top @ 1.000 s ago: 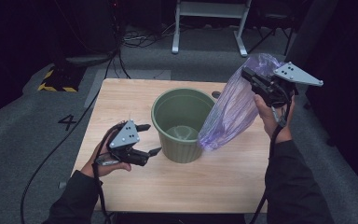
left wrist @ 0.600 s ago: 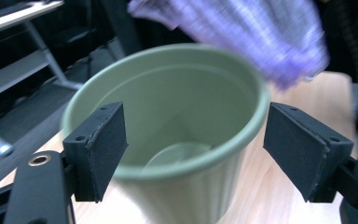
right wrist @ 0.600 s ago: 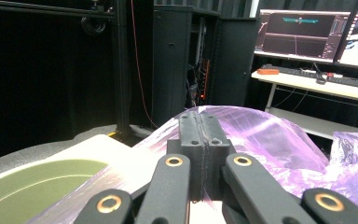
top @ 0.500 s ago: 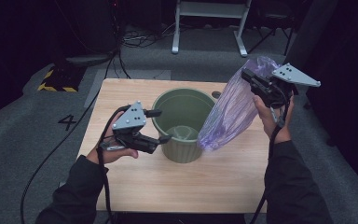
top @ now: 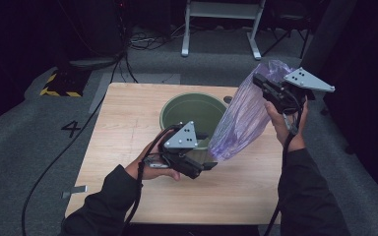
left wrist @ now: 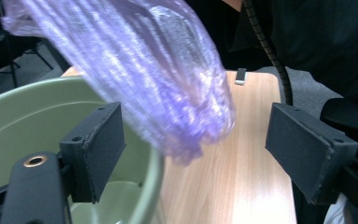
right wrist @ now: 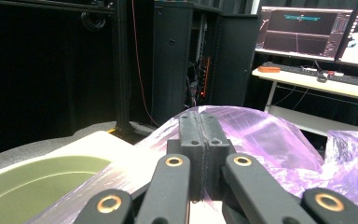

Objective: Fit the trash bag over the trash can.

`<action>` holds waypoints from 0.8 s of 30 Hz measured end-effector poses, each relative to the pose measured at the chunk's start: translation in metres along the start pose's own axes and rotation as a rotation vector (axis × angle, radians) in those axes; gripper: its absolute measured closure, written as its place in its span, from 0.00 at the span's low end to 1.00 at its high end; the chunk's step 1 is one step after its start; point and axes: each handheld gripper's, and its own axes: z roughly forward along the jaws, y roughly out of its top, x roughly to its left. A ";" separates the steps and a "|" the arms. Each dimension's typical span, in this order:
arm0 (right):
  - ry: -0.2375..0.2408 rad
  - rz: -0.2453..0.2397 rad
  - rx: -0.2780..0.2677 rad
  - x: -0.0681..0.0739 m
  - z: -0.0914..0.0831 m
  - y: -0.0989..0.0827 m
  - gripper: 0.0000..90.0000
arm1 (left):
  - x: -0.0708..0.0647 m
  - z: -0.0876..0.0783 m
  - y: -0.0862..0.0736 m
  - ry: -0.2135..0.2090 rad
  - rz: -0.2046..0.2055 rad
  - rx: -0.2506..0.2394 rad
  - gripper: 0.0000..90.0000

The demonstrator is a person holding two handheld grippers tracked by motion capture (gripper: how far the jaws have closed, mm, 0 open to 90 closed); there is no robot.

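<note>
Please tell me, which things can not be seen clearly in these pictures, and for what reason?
- Green bin: its near rim is hidden in the high view by the left gripper.
- Purple bag: its mouth is bunched inside the shut right gripper, so one cannot tell whether it is open.
- Bag's lower end: blurred in the left gripper view.
- Monitors: their content is too small.

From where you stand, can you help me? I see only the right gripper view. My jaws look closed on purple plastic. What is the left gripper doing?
Observer: In the high view, the left gripper is at the bag's lower end, beside the green bin.
Operator: Is it holding the bag already?
Observer: No. In the left gripper view its jaws stand wide open, with the bag's bottom tip between them, untouched.
Operator: Is the bag inside the bin?
Observer: No. It hangs slanted outside, from the right gripper to the table.
</note>
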 end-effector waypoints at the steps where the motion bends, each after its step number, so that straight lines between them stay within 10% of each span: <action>1: 0.001 0.000 0.000 0.000 0.000 0.000 1.00 | -0.001 0.003 0.000 0.001 0.004 0.004 0.21; 7: 0.006 0.001 0.001 0.002 0.001 0.000 1.00 | -0.002 0.019 -0.003 0.071 -0.002 0.047 0.26; 18: 0.026 0.004 -0.006 0.005 -0.001 0.000 1.00 | 0.000 0.029 -0.004 0.185 0.045 0.093 0.84; 24: 0.033 0.007 -0.008 0.002 -0.005 -0.002 1.00 | 0.004 0.023 -0.001 0.215 0.034 0.068 0.97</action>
